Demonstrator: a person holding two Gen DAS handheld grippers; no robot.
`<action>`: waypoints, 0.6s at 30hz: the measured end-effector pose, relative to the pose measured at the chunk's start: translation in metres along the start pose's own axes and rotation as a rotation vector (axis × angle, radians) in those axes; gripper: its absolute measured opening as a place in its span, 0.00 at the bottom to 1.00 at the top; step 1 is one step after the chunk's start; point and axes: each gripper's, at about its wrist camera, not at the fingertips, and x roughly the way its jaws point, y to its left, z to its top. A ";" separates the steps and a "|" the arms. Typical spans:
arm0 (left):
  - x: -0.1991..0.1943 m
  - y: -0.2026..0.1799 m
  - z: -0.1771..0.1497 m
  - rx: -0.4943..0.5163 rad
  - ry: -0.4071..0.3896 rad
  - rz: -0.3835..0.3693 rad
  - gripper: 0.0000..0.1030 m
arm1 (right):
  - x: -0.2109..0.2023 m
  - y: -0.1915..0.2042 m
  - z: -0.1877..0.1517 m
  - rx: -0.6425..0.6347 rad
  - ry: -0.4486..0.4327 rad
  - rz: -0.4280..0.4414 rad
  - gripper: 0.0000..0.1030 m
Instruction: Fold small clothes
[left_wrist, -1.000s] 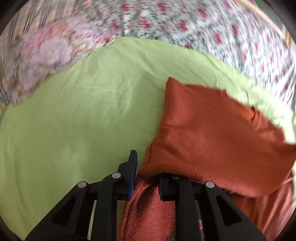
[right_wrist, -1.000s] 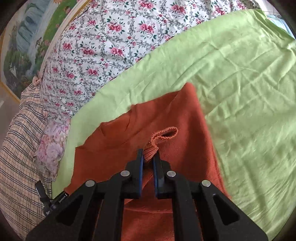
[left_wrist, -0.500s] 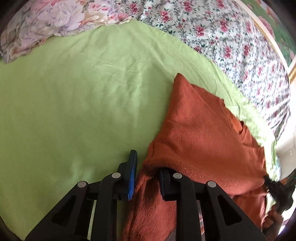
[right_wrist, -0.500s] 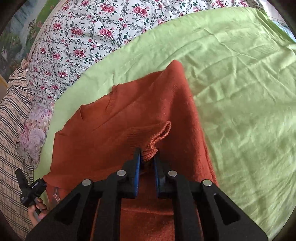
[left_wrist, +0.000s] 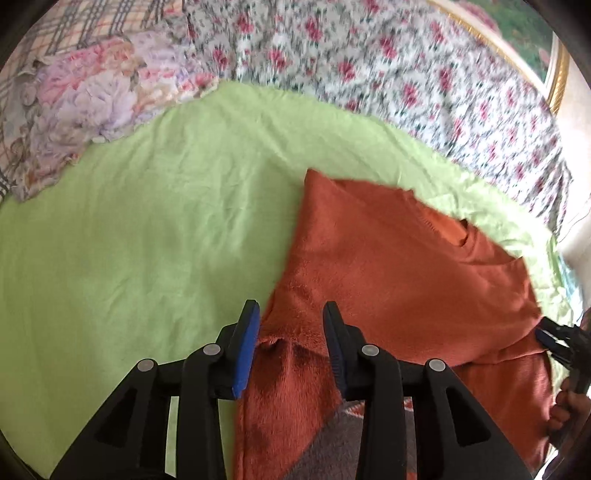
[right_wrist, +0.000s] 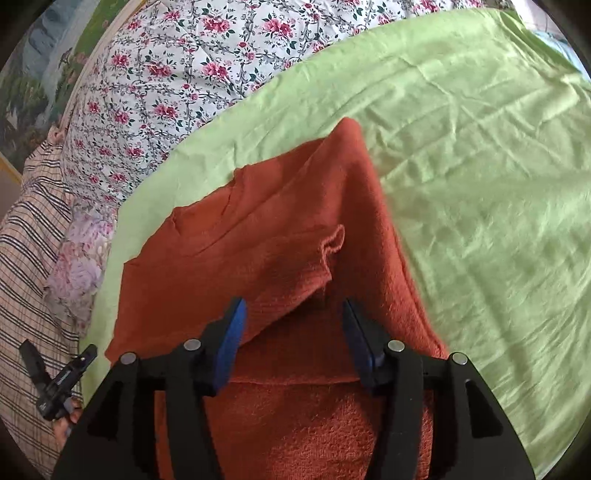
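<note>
The left gripper (left_wrist: 290, 325) hangs over the near left corner of a rust-orange knitted sweater (left_wrist: 388, 266) that lies folded on a light green sheet (left_wrist: 129, 240). Its jaws have just been opening and now stand partly apart, with a fuzzy fold of the sweater between the blue pads (left_wrist: 245, 350); the cloth lies loose in the gap, and the pads do not press on it. The right gripper (right_wrist: 291, 325) is over the near middle of the same sweater (right_wrist: 258, 240), and its jaws have just been opening too, to a wider gap than the left pair. The edge of a folded-over flap crosses the space between its blue pads (right_wrist: 231, 343), while the ribbed cuff (right_wrist: 332, 243) at the flap's end lies just ahead of the tips, free of both pads. Neither gripper is clamped on anything. The green sheet covers a bed, with a rose-print quilt (right_wrist: 166, 74) beyond its far edge and a plaid cloth (right_wrist: 26, 258) to the left in the right wrist view. In that view's lower left corner the left gripper's tips (right_wrist: 55, 376) show, with fingers (right_wrist: 68, 421) below them.
</note>
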 end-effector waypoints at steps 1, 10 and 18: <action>0.008 -0.001 0.000 0.004 0.019 0.017 0.35 | -0.002 0.000 -0.002 -0.015 -0.010 0.009 0.53; 0.043 -0.004 -0.001 0.031 0.082 0.107 0.38 | 0.009 0.022 0.003 -0.263 0.031 -0.124 0.53; 0.045 -0.002 0.001 0.020 0.085 0.102 0.39 | 0.022 0.021 0.026 -0.210 0.145 -0.004 0.12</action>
